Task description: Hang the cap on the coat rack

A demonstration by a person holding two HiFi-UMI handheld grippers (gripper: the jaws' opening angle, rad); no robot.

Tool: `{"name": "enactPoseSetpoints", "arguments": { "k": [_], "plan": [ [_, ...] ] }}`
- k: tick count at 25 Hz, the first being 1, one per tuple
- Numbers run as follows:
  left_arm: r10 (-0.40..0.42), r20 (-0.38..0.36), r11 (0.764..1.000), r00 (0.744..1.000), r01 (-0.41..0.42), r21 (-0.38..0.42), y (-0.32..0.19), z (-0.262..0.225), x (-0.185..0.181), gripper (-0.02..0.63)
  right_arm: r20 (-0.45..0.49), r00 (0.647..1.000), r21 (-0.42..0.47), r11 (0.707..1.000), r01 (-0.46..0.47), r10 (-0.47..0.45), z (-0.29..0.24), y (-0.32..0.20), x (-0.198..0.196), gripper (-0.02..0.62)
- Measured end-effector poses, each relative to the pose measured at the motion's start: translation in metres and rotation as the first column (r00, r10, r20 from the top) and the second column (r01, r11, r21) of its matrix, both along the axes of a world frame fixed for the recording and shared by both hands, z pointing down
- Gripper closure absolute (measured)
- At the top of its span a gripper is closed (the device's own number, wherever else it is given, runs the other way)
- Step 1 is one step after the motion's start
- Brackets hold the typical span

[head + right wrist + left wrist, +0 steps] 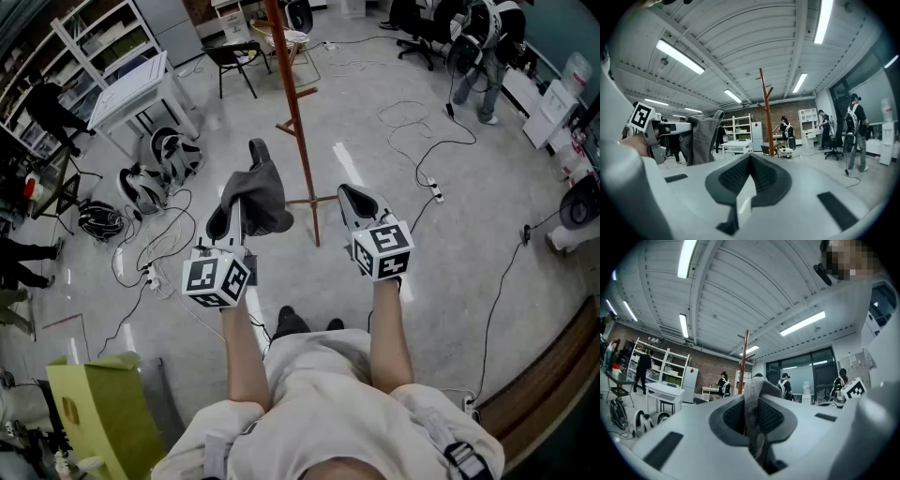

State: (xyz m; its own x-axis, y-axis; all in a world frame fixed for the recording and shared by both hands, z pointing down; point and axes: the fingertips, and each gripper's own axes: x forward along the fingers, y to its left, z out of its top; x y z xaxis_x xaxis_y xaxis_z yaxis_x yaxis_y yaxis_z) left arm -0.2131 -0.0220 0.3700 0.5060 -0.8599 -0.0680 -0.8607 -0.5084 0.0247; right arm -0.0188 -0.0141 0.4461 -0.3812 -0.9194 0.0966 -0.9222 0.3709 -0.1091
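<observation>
A dark grey cap [261,194] hangs from my left gripper [236,208], which is shut on its fabric and held level above the floor. In the left gripper view a strip of the cap [753,414] is pinched between the dark pads and stands up in front of the camera. The coat rack [294,117] is a reddish-brown pole with short pegs, just beyond and between the two grippers. My right gripper [352,196] is level beside the left one, shut with nothing in it. From the right gripper view the cap [701,138] shows at the left and the coat rack [766,112] straight ahead.
Cables [427,150] and backpacks [155,169] lie on the grey floor. A white table [136,89] and a black chair [232,58] stand behind the rack. A yellow-green box [98,412] sits at my lower left. People stand at the room's edges.
</observation>
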Motion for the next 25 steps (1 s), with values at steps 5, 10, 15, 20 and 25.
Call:
{"name": "enactPoseSetpoints", "arguments": {
  "k": [5, 10, 15, 20, 25],
  "plan": [
    [-0.028, -0.015, 1.000, 0.999, 0.028, -0.010, 0.009, -0.002, 0.002, 0.582, 0.037, 0.999, 0.009, 0.999, -0.034, 0.033, -0.003, 0.006, 0.020, 0.594],
    [-0.051, -0.054, 0.999, 0.997, 0.050, -0.018, 0.011, -0.002, -0.002, 0.581, 0.065, 0.991, 0.001, 0.993, -0.114, 0.114, 0.002, 0.006, 0.044, 0.594],
    [-0.052, -0.093, 0.999, 0.994, 0.051, -0.014, 0.006, -0.001, -0.004, 0.583, 0.119, 0.990, 0.000, 0.997, -0.079, 0.078, 0.011, 0.003, 0.041, 0.594],
    [-0.045, -0.118, 0.999, 0.992, 0.043, -0.019, -0.001, 0.004, -0.002, 0.582, 0.109, 0.994, 0.013, 0.999, -0.035, 0.034, 0.016, 0.002, 0.034, 0.594],
    [-0.021, -0.136, 0.999, 0.990, 0.018, -0.027, -0.019, 0.003, 0.004, 0.583, 0.058, 0.998, -0.021, 1.000, -0.011, 0.012, 0.018, -0.015, 0.030, 0.594]
  ]
}}
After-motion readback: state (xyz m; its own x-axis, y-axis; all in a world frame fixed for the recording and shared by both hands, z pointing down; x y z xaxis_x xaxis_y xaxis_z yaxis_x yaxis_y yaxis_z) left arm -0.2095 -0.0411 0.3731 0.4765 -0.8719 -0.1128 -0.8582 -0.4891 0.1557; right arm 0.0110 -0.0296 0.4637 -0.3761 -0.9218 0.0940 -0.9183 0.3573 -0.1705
